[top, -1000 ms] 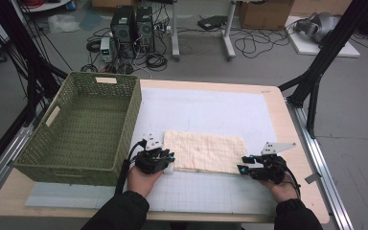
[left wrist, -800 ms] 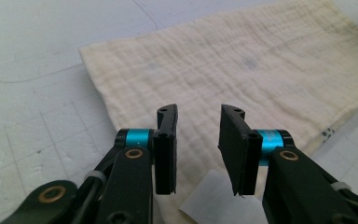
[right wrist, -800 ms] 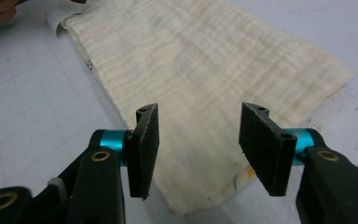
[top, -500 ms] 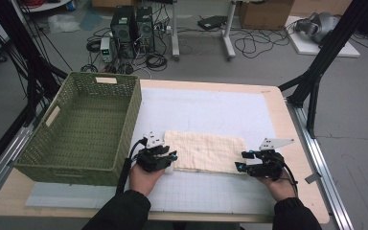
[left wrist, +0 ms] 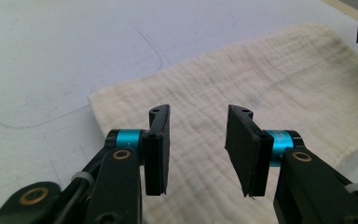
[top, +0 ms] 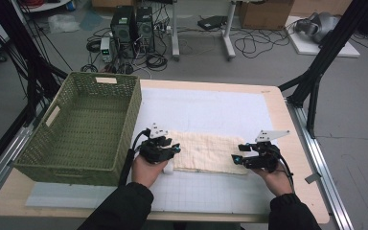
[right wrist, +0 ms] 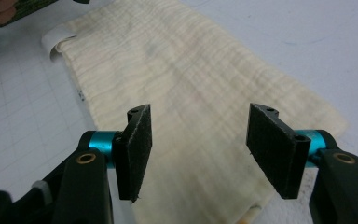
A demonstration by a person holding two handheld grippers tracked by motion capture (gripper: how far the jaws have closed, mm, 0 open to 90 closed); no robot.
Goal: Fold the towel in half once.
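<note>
Both tongs have just been opening and have drawn slightly back off the ends of the cloth (top: 206, 152), which lies where it lay a second ago. Folded into a long cream strip, the cloth rests flat on the white mat (top: 211, 108) of the counter (top: 287, 143), just right of the green woven basket (top: 84, 124). The left tongs (top: 176, 149) hang over its left end and the right tongs (top: 235, 159) over its right end, one hand to each short edge, which reads as a fold just laid down and let go.

In the left gripper view the left tongs (left wrist: 198, 140) stand apart with nothing between the pads; the cloth (left wrist: 261, 88) lies beneath and beyond them, not touched. In the right gripper view the right tongs (right wrist: 198, 144) are likewise apart and empty, with the cloth (right wrist: 182, 79) stretching away under them toward the basket corner (right wrist: 23, 9).

Placing the strip squarely beside the basket suggests the next fold or a lift into it. From here, either hand would need only to drop and close on its own edge.
</note>
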